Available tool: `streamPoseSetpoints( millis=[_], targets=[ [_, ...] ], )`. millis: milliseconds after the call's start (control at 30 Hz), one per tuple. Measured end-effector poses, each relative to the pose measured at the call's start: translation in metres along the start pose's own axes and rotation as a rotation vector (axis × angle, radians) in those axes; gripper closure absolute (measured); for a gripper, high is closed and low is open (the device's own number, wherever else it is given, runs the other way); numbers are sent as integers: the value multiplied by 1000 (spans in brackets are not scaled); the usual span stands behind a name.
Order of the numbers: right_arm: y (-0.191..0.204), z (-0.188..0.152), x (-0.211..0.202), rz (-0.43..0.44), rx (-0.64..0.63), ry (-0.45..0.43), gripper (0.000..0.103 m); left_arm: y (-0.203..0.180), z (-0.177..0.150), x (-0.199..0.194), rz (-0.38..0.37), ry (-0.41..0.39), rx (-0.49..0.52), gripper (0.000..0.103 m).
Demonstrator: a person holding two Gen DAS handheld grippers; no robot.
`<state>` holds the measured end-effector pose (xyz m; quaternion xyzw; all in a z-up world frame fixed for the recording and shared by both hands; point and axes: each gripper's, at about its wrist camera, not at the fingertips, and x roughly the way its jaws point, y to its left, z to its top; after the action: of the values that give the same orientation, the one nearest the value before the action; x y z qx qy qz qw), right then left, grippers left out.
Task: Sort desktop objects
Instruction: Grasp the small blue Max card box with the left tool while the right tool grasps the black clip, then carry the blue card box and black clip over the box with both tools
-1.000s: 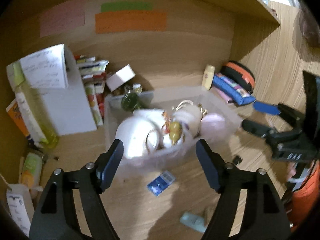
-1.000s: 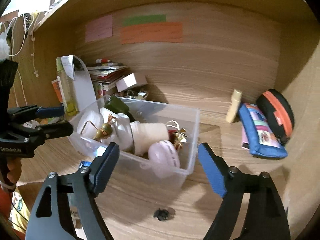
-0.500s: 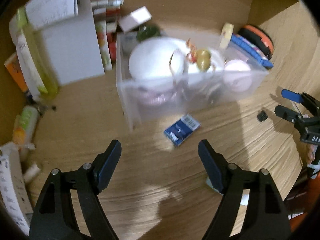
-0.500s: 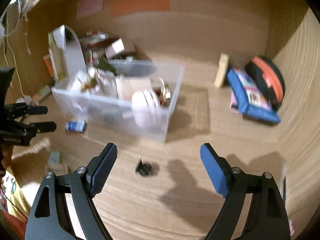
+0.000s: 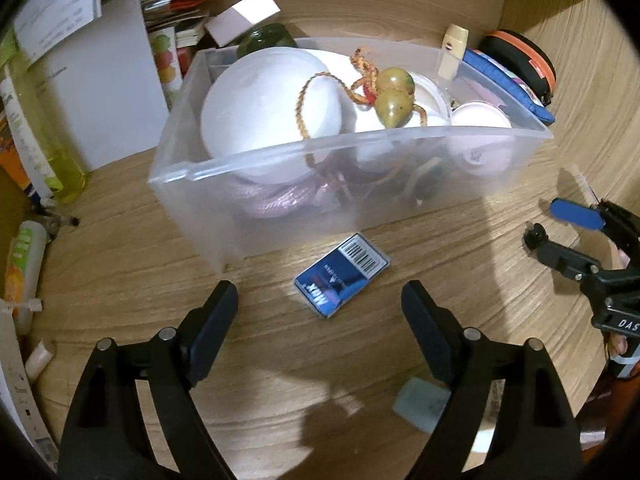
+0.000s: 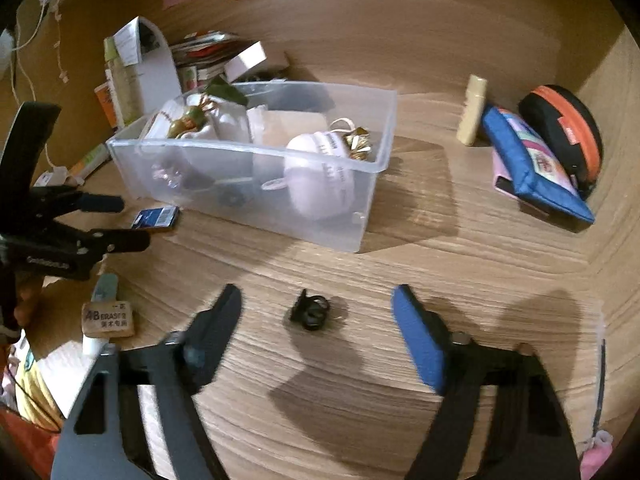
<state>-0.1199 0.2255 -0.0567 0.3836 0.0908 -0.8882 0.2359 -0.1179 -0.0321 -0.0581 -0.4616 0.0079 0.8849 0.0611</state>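
Observation:
A clear plastic bin (image 5: pixel 280 168) (image 6: pixel 372 196) sits on the wooden desk, filled with white and pink items and a green gourd charm (image 5: pixel 394 96). A small blue packet with a barcode (image 5: pixel 342 274) (image 6: pixel 156 217) lies flat in front of the bin. My left gripper (image 5: pixel 320 312) is open and empty, hovering just above and before the packet. A small black clip (image 6: pixel 310 312) lies on the desk. My right gripper (image 6: pixel 318 316) is open and empty, its fingers on either side of the clip, slightly above it.
A pale green eraser (image 5: pixel 420 402) and a boxed eraser (image 6: pixel 107 318) lie near the front edge. A blue pencil case (image 6: pixel 532 168), an orange-black pouch (image 6: pixel 568 128) and a cream tube (image 6: pixel 472 110) sit at right. White file holder (image 5: pixel 100 72), books and bottles crowd the left.
Both grippers pulled back from the bin and tilted down toward the desk. The blue packet now sits between my left fingers, the black clip between my right fingers.

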Motion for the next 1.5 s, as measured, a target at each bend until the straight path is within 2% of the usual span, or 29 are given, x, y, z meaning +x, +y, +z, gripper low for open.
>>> streamPoseSetpoints(
  millis=[33,133,200,333,367,433,500,567,733,933,1133,1500],
  targets=[
    [1,0,1,7,-4,6,49,-1,1,1,-3,0,1,19],
    [3,0,2,23,-16,13,56,-3,4,3,8,-12,11,20],
    [5,0,3,31,-24,19,61,-3,7,4,21,-22,13,32],
    [9,-1,8,31,-40,33,70,-5,9,9,23,-17,34,41],
    [10,-1,9,29,-45,37,71,-6,9,9,19,-22,41,46],
    [10,-1,9,41,-49,42,80,-8,9,7,12,-29,53,54],
    [9,-1,10,48,-45,47,84,-9,9,6,8,-38,65,71],
    [9,-3,10,54,-40,41,84,-11,8,6,5,-41,70,77],
    [8,-7,11,63,-34,28,84,-12,5,3,-15,-39,58,77],
    [1,-9,9,80,10,10,84,-13,-3,-16,-18,-86,40,77],
    [0,6,-9,79,15,-48,84,-19,-2,-37,-6,-134,63,77],
    [1,32,-37,83,16,-149,84,-24,14,-68,-29,-251,63,77]
  ],
)
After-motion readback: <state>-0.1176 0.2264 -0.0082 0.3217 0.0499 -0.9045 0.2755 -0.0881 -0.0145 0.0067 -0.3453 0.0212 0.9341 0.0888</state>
